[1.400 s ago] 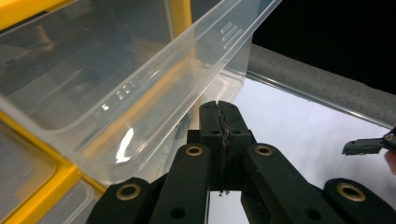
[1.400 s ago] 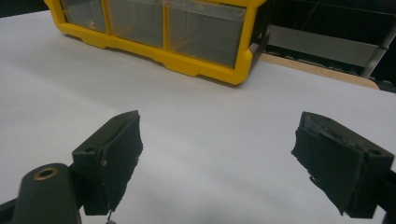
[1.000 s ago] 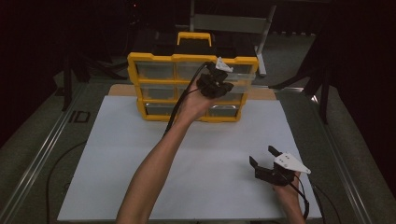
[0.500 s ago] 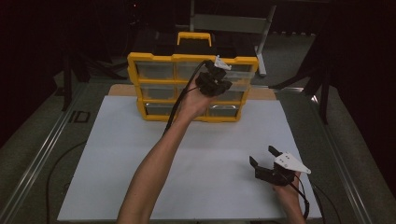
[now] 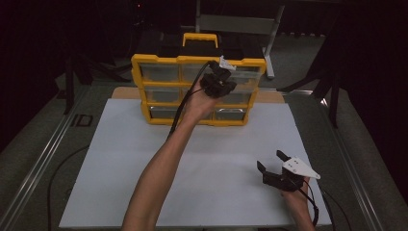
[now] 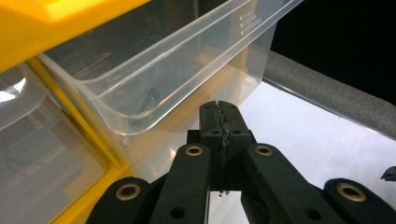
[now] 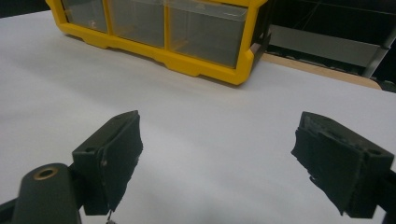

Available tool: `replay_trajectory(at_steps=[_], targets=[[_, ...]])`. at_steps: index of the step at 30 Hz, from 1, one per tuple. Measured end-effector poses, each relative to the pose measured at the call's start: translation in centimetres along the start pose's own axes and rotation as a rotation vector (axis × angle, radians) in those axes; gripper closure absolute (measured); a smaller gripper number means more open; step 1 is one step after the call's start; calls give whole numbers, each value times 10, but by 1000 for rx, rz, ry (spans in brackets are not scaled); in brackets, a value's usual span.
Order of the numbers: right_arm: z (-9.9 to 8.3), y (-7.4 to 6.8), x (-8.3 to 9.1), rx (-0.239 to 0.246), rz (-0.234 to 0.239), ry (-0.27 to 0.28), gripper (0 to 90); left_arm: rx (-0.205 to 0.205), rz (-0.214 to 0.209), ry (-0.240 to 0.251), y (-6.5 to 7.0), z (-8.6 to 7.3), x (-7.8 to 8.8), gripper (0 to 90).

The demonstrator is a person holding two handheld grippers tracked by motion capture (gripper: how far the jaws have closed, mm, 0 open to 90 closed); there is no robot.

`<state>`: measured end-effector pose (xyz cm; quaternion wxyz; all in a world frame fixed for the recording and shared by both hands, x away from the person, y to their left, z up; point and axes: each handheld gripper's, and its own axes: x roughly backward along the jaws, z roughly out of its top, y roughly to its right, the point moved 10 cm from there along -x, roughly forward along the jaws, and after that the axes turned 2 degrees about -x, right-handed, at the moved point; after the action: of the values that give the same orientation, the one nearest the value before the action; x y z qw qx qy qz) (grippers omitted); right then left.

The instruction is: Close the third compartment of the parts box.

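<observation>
High view: yellow drawer cabinet [image 5: 197,89] at the table's [image 5: 110,159] far edge, left hand-held gripper [image 5: 217,82] at its upper drawers. Left gripper view: jaws together beside a pulled-out clear drawer [image 6: 187,70], apparently unclamped; pushing it shut likely follows. Right gripper view: right hand-held gripper [image 7: 233,163] apart, idle.

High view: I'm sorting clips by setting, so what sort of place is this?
Probably a workshop or lab bench set up for recording: a white board laid over a table with metal rails, a yellow drawer cabinet for small parts, and dark surroundings.
</observation>
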<state>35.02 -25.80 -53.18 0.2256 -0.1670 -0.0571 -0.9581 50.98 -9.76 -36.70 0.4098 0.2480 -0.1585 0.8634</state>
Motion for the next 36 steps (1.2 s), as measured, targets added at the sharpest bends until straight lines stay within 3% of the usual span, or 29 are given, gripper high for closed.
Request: replay_trajectory(at_steps=[36], targets=[[0,-1,-1,5,4,1,148,38,40,13,-13,1,-5,900]])
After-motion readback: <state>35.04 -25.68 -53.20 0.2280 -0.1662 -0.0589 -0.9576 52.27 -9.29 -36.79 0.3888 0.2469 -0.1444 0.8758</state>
